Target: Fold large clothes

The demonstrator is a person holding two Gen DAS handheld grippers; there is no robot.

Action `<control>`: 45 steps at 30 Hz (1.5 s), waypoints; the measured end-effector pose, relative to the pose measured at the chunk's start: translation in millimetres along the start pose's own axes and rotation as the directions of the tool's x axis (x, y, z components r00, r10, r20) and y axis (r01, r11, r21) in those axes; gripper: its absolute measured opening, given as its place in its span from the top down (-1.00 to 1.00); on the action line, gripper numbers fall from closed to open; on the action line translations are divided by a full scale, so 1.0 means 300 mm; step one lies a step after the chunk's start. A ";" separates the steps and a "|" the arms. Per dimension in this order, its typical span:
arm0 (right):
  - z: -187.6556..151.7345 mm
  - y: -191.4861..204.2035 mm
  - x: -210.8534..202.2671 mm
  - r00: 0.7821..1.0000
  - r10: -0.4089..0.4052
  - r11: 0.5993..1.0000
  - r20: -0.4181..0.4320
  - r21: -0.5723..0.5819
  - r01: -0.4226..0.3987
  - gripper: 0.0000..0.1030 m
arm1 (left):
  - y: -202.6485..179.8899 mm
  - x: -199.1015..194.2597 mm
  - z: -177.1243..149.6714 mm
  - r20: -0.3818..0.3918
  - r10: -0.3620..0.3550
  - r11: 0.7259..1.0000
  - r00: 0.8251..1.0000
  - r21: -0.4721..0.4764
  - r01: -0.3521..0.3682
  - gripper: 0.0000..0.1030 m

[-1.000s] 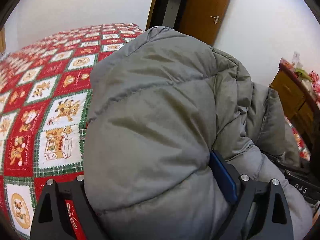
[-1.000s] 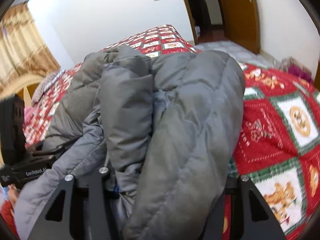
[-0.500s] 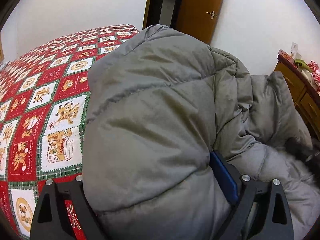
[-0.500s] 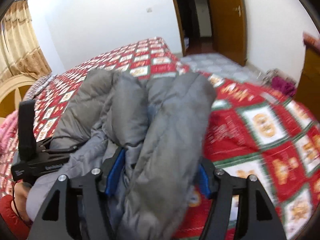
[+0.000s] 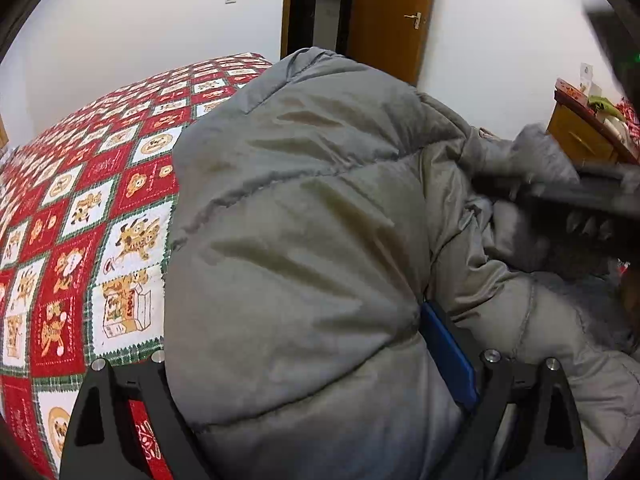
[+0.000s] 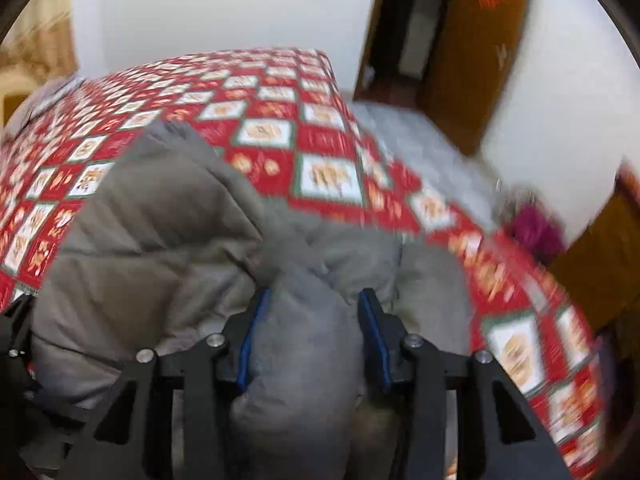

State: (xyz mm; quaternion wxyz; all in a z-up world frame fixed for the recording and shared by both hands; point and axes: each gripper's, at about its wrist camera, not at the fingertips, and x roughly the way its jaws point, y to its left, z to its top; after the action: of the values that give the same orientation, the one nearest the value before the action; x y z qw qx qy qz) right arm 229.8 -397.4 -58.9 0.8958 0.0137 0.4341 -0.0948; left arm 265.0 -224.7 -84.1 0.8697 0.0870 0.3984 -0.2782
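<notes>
The right gripper (image 6: 310,344) has just been closing, and its two black fingers with blue pads (image 6: 251,344) now stand partly apart with a thick fold of the grey quilted puffer jacket (image 6: 160,232) bulging up between them; the padding fills the gap and both pads press against it, so this gripper has hold of the jacket. The right wrist view is blurred, so finer detail of the contact is hard to read.

The left gripper (image 5: 300,392) stands wide, with a large puffy bulk of the same jacket (image 5: 300,220) filling the space between its fingers. Its blue pad (image 5: 448,352) on the right side lies against the fabric; the opposite finger is mostly hidden behind the padding, so I cannot tell whether that side presses on the jacket or whether it is truly gripped.

The jacket lies bunched and doubled over on the bed, on top of a red, white and green patchwork quilt with cartoon animal squares (image 5: 80,220), near the bed's edge on the side of the wooden cabinet (image 5: 580,136). In the left wrist view the black frame of the right gripper (image 5: 580,196) shows blurred at the right edge, above the jacket's folds. Beyond the bed stand a white wall and an open brown wooden door (image 5: 392,20).
</notes>
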 end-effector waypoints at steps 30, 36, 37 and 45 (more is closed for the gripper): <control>-0.117 -0.045 -0.006 0.996 0.079 0.994 0.047 0.076 -0.083 -0.17 | 0.014 -0.095 -0.008 -0.048 0.095 0.995 0.994 0.022 -0.094 -0.99; -0.243 -0.103 -0.209 0.992 0.054 0.984 0.113 0.165 -0.072 -0.50 | -0.025 -0.230 -0.064 -0.024 0.148 0.988 0.989 0.043 -0.147 -0.99; -0.266 -0.114 -0.240 0.990 0.065 0.979 0.123 0.184 -0.087 -0.50 | -0.033 -0.253 -0.075 -0.017 0.151 0.988 0.988 0.040 -0.150 -0.99; -0.491 -0.110 -0.501 0.985 0.067 0.939 0.157 0.325 -0.115 -0.54 | -0.065 -0.415 -0.170 0.046 0.182 0.983 0.982 0.005 -0.183 -0.98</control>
State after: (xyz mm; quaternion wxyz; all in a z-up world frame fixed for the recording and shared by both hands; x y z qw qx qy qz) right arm 18.8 -390.2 -31.5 0.9129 0.1777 0.3453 -0.1259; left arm 155.6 -170.3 -24.6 0.8999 0.1208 0.3676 -0.2010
